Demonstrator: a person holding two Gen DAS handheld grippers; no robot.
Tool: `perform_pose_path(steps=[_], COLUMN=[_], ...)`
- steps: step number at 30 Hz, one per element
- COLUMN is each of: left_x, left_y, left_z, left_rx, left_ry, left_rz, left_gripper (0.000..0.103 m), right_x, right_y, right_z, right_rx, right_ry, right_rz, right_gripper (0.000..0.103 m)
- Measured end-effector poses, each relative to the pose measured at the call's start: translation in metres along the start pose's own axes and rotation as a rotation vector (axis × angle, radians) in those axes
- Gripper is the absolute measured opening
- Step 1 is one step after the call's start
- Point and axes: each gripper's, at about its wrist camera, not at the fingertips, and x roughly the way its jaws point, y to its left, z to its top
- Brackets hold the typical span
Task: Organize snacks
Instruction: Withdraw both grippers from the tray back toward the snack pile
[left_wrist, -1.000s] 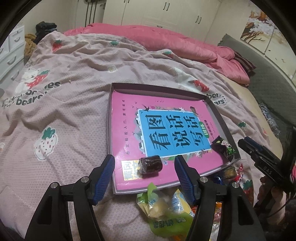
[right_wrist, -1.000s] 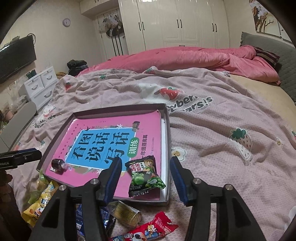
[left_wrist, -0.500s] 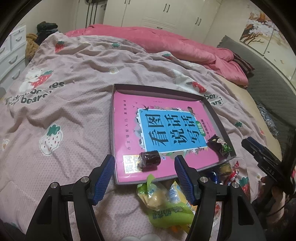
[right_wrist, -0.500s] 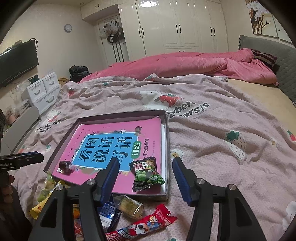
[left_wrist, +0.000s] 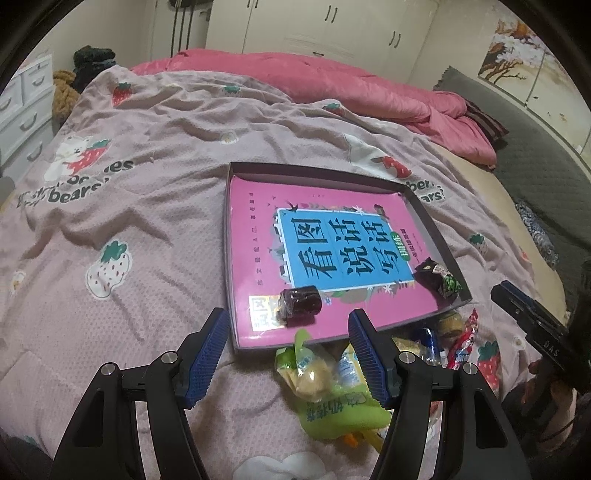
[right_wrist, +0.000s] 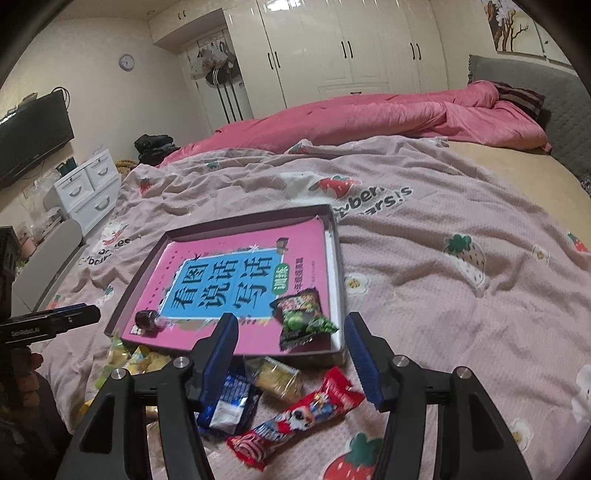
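**Both tongs empty above the snack pile at the tray's near edge**

The left gripper (left_wrist: 288, 334) hung with its jaws apart and nothing between them, and the right gripper (right_wrist: 290, 341) was likewise spread and empty. Everything below is placed against the shallow tray (left_wrist: 436, 225) holding the pink book (left_wrist: 258, 229). Inside the tray, a dark wrapped candy (left_wrist: 299, 306) lay at the near left corner and a green pea packet (right_wrist: 303, 321) at the near right corner. Outside the tray's near edge, on the strawberry blanket (left_wrist: 129, 221), lay the loose pile: a green-yellow packet (left_wrist: 332, 391) straight under the left gripper, a blue packet (right_wrist: 229, 406) and a clear-wrapped biscuit (right_wrist: 275, 378) under the right, and a red stick packet (right_wrist: 299, 417). The red packet's long axis ran slantwise toward the tray's right corner; the right gripper looked nearer to it, so it seemed the likelier one to reach down for it.
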Motion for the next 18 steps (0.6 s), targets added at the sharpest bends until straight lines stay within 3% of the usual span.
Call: perform_pose_path(steps=[18], left_x=[-0.006], left_y=[-0.001], left_z=[-0.018], left_rx=[0.010], left_ry=[0.037], left_rz=[-0.008], left_gripper=[0.069], right_x=[-0.001], right_y=[0.019], right_z=[-0.021], right_rx=[-0.051], right_ry=[0.072], right_rz=[0.002], right_gripper=[0.059])
